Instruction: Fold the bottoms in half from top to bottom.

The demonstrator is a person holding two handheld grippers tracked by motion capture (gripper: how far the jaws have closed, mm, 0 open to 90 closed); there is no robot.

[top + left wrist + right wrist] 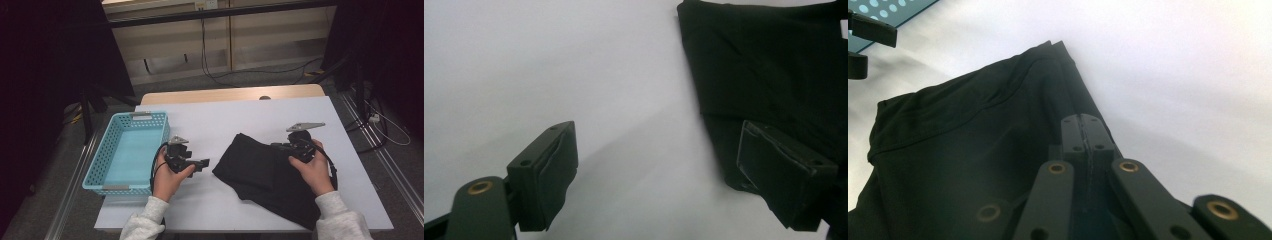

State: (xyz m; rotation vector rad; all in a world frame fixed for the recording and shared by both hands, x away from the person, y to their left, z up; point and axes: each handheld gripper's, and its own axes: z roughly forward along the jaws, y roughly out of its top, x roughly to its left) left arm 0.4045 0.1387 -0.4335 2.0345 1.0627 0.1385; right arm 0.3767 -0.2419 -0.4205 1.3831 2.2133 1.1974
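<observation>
A light-blue perforated basket (pixel 125 152) is seen at the left of the worktop (pixel 210 120). The left gripper (pixel 202 164) is held with jaws wide and empty, just beside the black garment (pixel 265 175), which lies folded right of centre. The right gripper (pixel 1082 131) is closed on the garment's edge. The fabric is judged soft, light and limp; edges or corners are best taken. No writing is legible.
</observation>
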